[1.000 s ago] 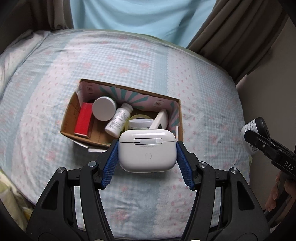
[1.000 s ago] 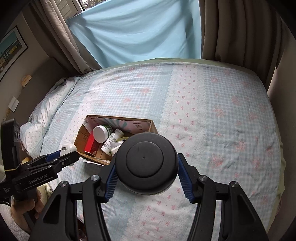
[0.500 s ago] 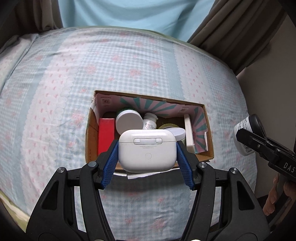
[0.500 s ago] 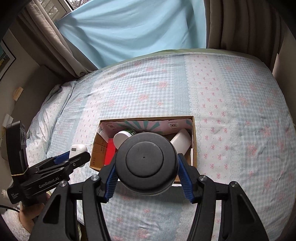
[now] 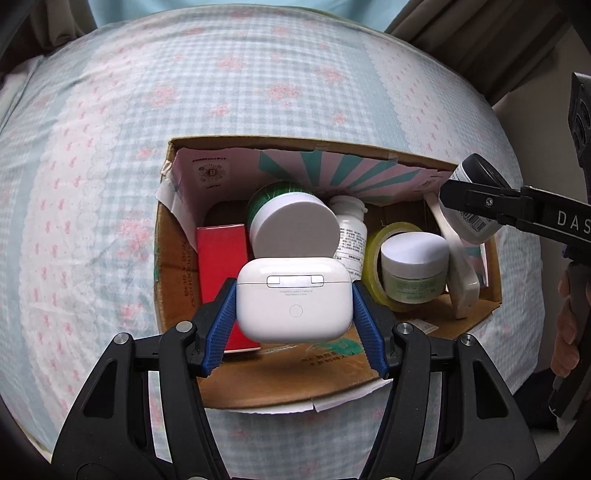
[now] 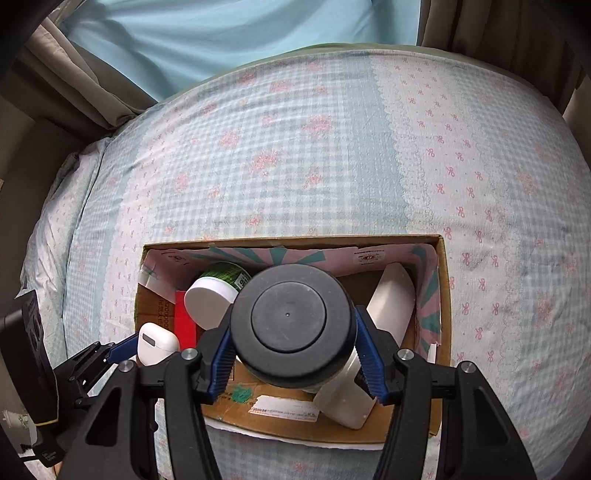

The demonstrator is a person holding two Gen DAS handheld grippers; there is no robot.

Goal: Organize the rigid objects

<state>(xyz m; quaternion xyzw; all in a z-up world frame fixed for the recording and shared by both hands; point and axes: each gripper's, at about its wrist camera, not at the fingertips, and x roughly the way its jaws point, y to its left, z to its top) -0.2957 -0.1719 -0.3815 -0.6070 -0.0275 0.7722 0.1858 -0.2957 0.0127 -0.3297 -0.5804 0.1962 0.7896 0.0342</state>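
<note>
Left gripper (image 5: 294, 301): blue pads pinching a white earbud case (image 5: 293, 300) by its two short sides, hinge side up, hanging over the near-left part of the cardboard box (image 5: 280, 387). Right gripper (image 6: 291, 341): pads clamped on a black-lidded jar (image 6: 290, 325), lid facing the camera, hanging over the middle of the same box; seen from the left wrist, that jar (image 5: 476, 199) sits above the box's far-right corner, with a hand (image 5: 567, 325) on the handle outside the box's right wall.

Inside the box, by the left wall: red carton (image 5: 221, 258) standing on end. Just right of it, toward the back wall: green tub with a white lid (image 5: 293, 225), tilted against the patterned liner. Right of the tub: white pill bottle (image 5: 351, 236), lying toward the back wall. Right of that: yellow tape roll (image 5: 376, 258) on edge, with a small pale-green jar under a white lid (image 5: 415, 266) touching it. Against the right wall: long white curved object (image 5: 460, 273), leaning on its edge.

Box resting on a bed with a checked blue and pink floral bedspread (image 6: 332, 147). Beyond the box's back wall, past the bed's far edge: pale blue curtain (image 6: 221, 33) between brown drapes.
</note>
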